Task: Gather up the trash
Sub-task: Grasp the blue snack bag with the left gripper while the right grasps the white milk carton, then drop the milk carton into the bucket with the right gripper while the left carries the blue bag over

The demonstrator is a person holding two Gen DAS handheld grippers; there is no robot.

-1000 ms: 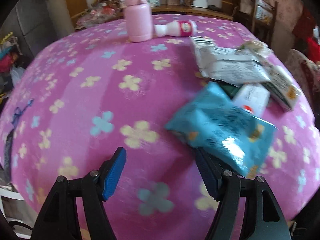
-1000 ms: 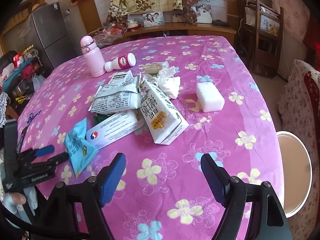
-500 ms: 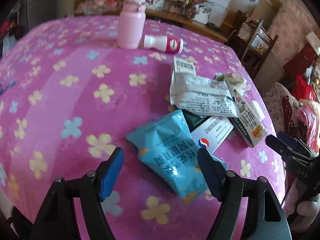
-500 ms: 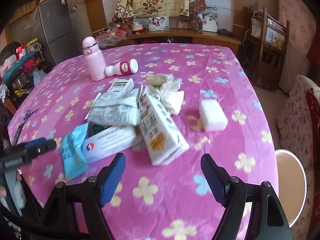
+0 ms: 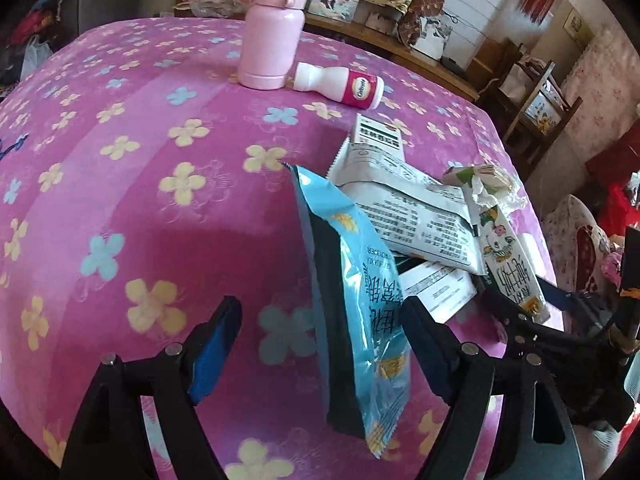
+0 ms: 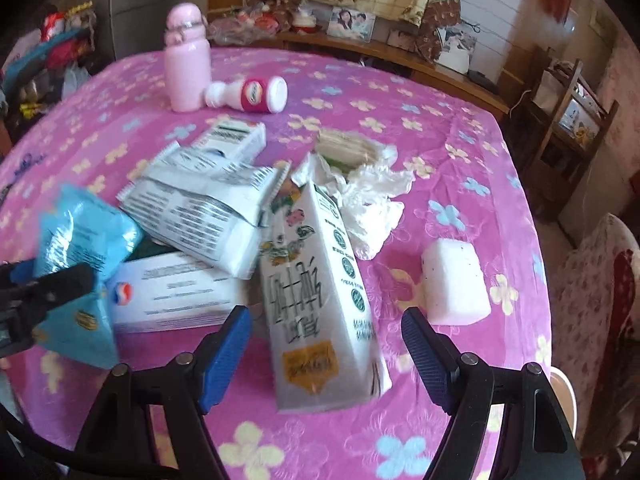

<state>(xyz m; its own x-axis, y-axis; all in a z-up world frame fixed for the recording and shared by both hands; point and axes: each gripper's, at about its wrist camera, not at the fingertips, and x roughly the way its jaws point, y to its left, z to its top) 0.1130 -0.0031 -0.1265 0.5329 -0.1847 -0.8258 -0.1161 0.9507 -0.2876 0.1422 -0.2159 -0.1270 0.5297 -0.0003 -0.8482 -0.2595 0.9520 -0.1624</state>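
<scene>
The left claw (image 5: 320, 344) is seen with its jaws opening; the blue snack packet (image 5: 360, 280) stands on edge between them, against the right pad, not pinched. The right claw (image 6: 326, 344) is spread wide over the lower end of the milk carton (image 6: 316, 300), its pads clear of it. The trash is piled on the pink flowered table (image 5: 140, 160): white wrappers (image 6: 208, 200), a white box (image 6: 176, 296) and crumpled tissue (image 6: 372, 204). A pink bottle (image 5: 274, 28) stands beyond, a small bottle (image 5: 340, 86) lying beside it.
</scene>
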